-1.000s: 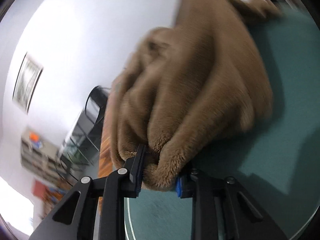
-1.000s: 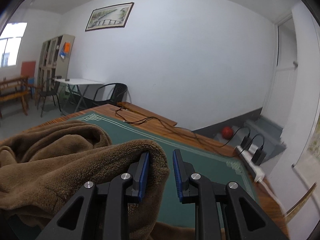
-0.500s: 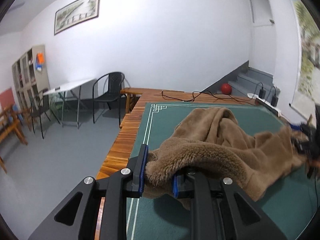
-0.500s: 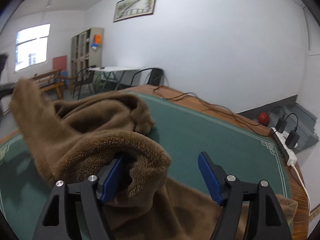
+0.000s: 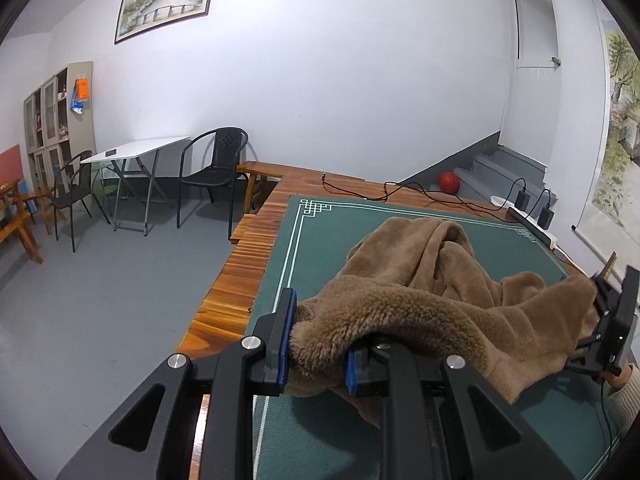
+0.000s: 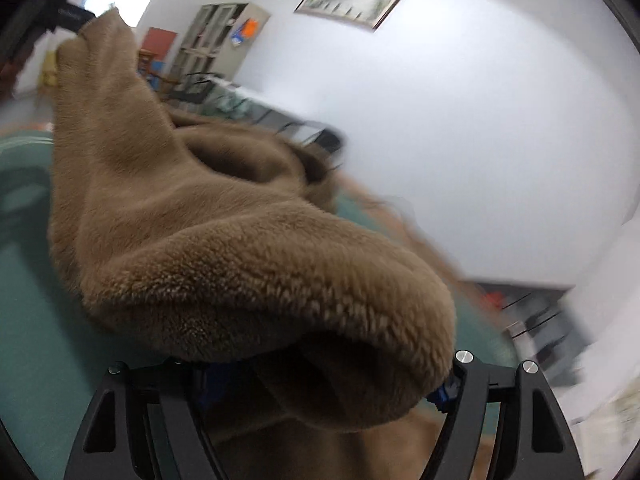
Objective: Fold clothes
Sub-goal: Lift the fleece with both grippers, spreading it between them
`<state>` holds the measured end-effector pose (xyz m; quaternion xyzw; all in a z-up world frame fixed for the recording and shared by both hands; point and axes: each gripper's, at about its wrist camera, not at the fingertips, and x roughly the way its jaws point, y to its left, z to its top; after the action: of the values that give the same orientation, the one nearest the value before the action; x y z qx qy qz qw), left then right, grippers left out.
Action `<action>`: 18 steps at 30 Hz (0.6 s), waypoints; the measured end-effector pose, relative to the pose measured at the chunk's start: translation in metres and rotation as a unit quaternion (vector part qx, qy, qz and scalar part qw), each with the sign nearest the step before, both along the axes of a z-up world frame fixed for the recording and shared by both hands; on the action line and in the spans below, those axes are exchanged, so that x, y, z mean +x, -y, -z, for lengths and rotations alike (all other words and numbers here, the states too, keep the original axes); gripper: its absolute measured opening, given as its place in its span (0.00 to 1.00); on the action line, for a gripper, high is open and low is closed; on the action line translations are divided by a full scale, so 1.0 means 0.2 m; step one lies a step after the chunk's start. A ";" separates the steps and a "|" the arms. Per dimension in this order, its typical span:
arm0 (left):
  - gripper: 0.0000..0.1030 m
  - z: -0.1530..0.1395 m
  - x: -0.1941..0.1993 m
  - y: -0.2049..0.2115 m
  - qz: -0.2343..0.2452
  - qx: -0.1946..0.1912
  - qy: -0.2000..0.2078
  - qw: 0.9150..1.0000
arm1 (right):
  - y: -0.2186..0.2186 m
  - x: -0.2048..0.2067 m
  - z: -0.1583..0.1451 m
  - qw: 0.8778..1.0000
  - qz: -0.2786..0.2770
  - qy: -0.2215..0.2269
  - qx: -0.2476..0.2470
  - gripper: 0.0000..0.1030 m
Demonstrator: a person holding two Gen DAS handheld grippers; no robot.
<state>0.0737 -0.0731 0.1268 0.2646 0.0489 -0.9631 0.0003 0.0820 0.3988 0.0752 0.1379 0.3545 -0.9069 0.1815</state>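
A brown fleece garment (image 5: 420, 264) lies bunched on the green table mat (image 5: 328, 232). Its near edge is lifted and stretched between both grippers. My left gripper (image 5: 318, 354) is shut on a thick fold of that edge, by the mat's left border. My right gripper (image 5: 600, 320) is at the far right, with the fleece's other end at its tip. In the right wrist view the fleece (image 6: 200, 208) drapes over my right gripper (image 6: 320, 384). Its jaws stand wide apart, the left pad is hidden, and the left gripper (image 6: 66, 16) holds the far corner.
The mat sits on a wooden table whose left edge (image 5: 236, 276) drops to a grey floor. Cables (image 5: 420, 192) and a power strip (image 5: 532, 228) lie along the back. Black chairs (image 5: 216, 168), a white folding table (image 5: 136, 150) and a red ball (image 5: 448, 182) stand beyond.
My left gripper swung up to level a second ago and has held still since. The right gripper opened wide, tilted and pushed in under the fleece, which now covers its fingers.
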 end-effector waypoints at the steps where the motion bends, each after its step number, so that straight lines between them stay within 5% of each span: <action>1: 0.23 0.00 0.00 0.00 0.000 -0.001 0.001 1.000 | 0.01 0.02 -0.01 1.000 0.001 -0.023 0.008 0.75; 4: 0.23 0.02 0.00 0.01 0.003 0.002 0.004 1.000 | 0.04 0.09 -0.03 0.998 -0.016 -0.057 0.018 0.76; 11: 0.23 0.05 0.00 0.04 0.005 0.002 0.011 1.000 | 0.11 0.16 -0.07 0.982 -0.155 0.103 0.011 0.77; 18: 0.25 0.08 0.00 0.09 -0.005 0.012 0.020 1.000 | 0.08 0.12 -0.10 0.982 -0.131 0.129 -0.033 0.73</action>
<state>0.0734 -0.0902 0.1110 0.2834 0.0612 -0.9570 0.0025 0.1065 0.3823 0.0962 0.2000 0.3128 -0.8610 0.3477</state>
